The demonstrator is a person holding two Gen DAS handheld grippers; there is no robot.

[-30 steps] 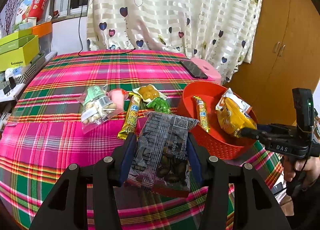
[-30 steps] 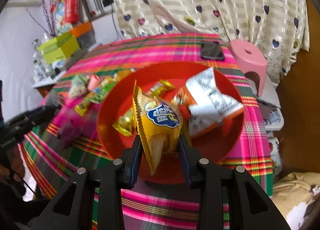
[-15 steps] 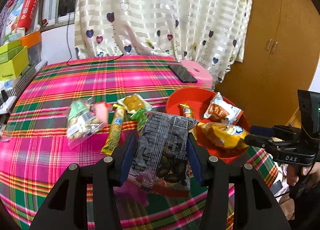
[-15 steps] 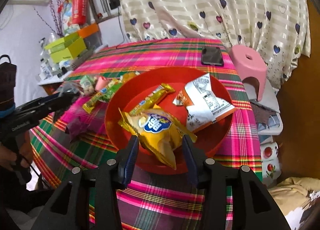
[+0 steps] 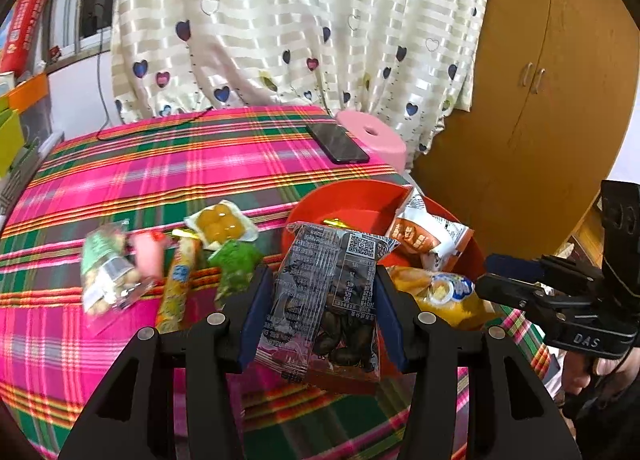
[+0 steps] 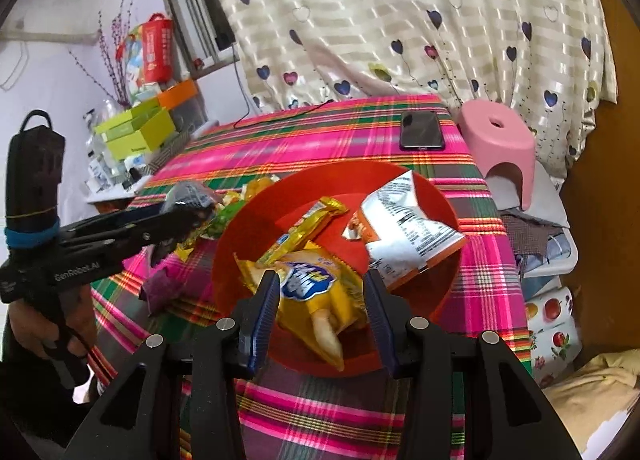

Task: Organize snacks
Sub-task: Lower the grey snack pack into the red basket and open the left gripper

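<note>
My left gripper (image 5: 320, 292) is shut on a grey clear-window snack bag (image 5: 326, 296), held above the table just left of the red bowl (image 5: 352, 204). My right gripper (image 6: 320, 292) is open above the bowl's (image 6: 436, 296) near side, over a yellow snack bag (image 6: 316, 292) lying in it. The bowl also holds a white-and-orange bag (image 6: 404, 228) and a yellow bar (image 6: 304, 232). The left gripper shows in the right wrist view (image 6: 188, 208). The right gripper shows at the right of the left wrist view (image 5: 486, 276).
Loose snacks lie on the plaid tablecloth left of the bowl: a nut bag (image 5: 108, 268), a pink packet (image 5: 146, 256), a yellow bar (image 5: 178, 284), a green packet (image 5: 236, 264), a yellow-ball packet (image 5: 220, 220). A phone (image 5: 338, 142) lies at the far edge. A pink stool (image 6: 500, 140) stands beyond the table.
My right gripper opened and let the yellow bag drop into the bowl, then drew back. My left gripper carried the grey bag rightward toward the bowl.
</note>
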